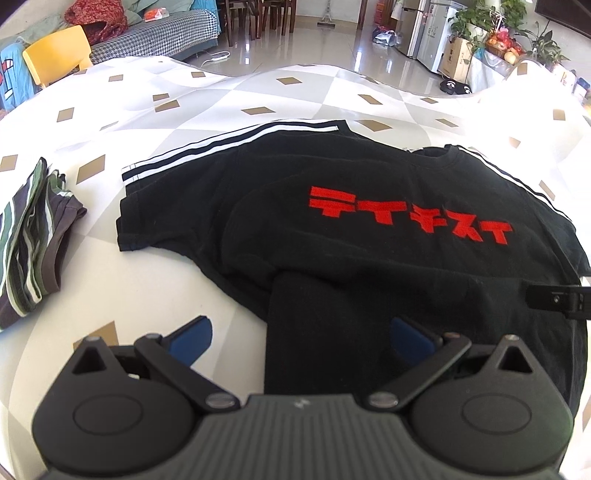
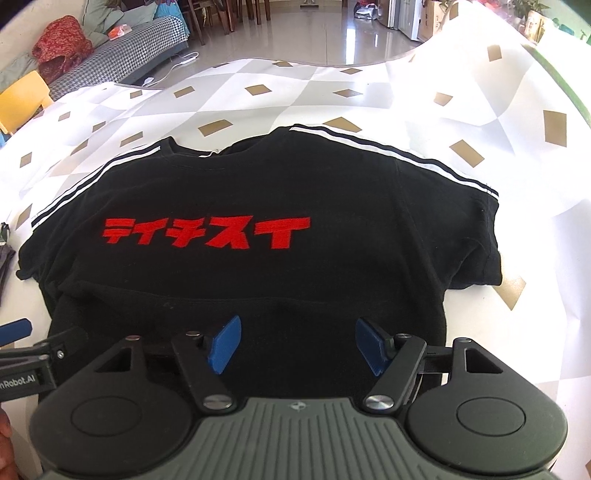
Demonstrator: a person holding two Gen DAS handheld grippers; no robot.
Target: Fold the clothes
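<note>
A black T-shirt (image 1: 369,236) with red lettering and white shoulder stripes lies spread on the table, collar at the far side. Its near part is doubled over itself, with a fold edge across the body (image 2: 258,299). My left gripper (image 1: 301,341) hangs open above the shirt's near left corner: one blue pad (image 1: 192,341) is over the cloth-covered table, the other over black fabric, and neither presses on anything. My right gripper (image 2: 299,345) is open above the shirt's near middle, its blue pads (image 2: 225,343) apart with only flat shirt below them. The right gripper's side (image 1: 557,299) shows at the left wrist view's right edge.
A folded striped green and grey garment (image 1: 33,240) lies on the table left of the shirt. The tablecloth (image 1: 184,96) is white with grey diamonds and tan patches. Beyond the far edge are a yellow chair (image 1: 55,51), a checked sofa (image 1: 159,33) and shiny floor.
</note>
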